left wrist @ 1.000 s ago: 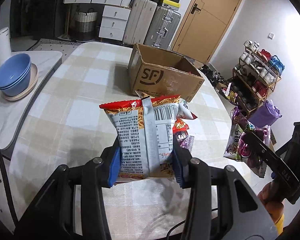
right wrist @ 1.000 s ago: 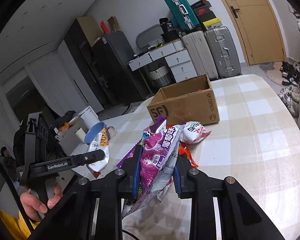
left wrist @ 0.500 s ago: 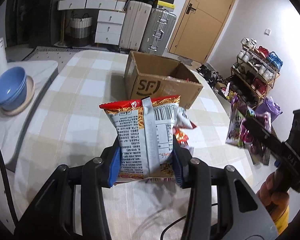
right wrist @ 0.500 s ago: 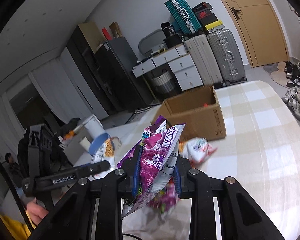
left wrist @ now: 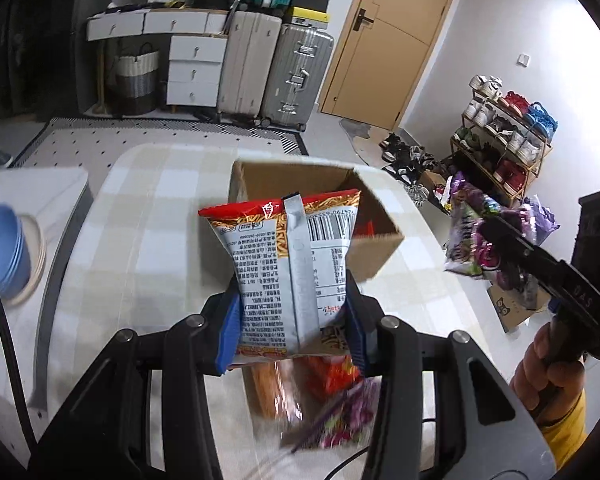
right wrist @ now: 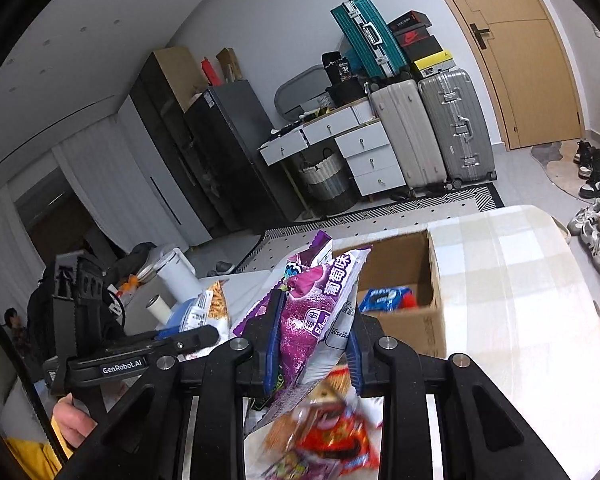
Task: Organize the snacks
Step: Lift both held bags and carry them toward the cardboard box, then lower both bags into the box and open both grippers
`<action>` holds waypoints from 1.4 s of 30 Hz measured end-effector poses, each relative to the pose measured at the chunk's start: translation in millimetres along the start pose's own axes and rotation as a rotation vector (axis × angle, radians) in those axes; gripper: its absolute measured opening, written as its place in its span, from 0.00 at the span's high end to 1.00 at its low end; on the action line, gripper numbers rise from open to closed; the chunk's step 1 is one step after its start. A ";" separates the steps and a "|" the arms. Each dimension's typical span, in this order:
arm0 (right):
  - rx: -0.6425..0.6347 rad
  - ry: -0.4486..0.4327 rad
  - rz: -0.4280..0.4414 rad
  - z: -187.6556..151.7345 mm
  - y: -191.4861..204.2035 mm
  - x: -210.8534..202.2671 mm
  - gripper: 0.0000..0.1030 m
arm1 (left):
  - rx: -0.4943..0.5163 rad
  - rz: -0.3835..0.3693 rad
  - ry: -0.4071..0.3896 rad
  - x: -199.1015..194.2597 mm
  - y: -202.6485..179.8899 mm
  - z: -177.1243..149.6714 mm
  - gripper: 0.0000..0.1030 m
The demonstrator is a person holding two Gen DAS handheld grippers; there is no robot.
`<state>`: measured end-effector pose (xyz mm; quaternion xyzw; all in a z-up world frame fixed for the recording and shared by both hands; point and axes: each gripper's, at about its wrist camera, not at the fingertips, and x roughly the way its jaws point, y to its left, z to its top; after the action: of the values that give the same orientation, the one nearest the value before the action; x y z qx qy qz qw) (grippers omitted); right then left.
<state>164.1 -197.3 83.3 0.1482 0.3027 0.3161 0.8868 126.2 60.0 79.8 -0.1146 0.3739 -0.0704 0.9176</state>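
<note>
Left wrist view: your left claw (left wrist: 292, 320) is clamped on the noodle bag (left wrist: 288, 276) at frame centre, held upright, with the open box (left wrist: 374, 256) just beyond it on the checked counter (left wrist: 140, 240). Your right claw (right wrist: 310, 344) grips the purple bag (right wrist: 316, 312), the box (right wrist: 432, 280) up and right of it. Loose snacks (right wrist: 324, 432) lie blurred at the bottom; suitcases (right wrist: 428, 132) and a door (right wrist: 520, 60) stand behind.

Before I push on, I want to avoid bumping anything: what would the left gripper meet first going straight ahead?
Probably the open cardboard box: beyond the left gripper and its clamped noodle-snack bag, the near rim lies directly ahead. Depth is unclear; the bag might pass over it.
</note>
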 end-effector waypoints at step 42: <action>-0.023 0.211 -0.172 34.2 -72.9 179.7 0.74 | 0.030 0.104 0.284 259.6 2.8 78.9 0.60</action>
<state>330.8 -138.0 -3.1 0.0774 0.4021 0.2564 0.8755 366.2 19.3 -40.2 -0.0704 0.5045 -0.0436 0.8595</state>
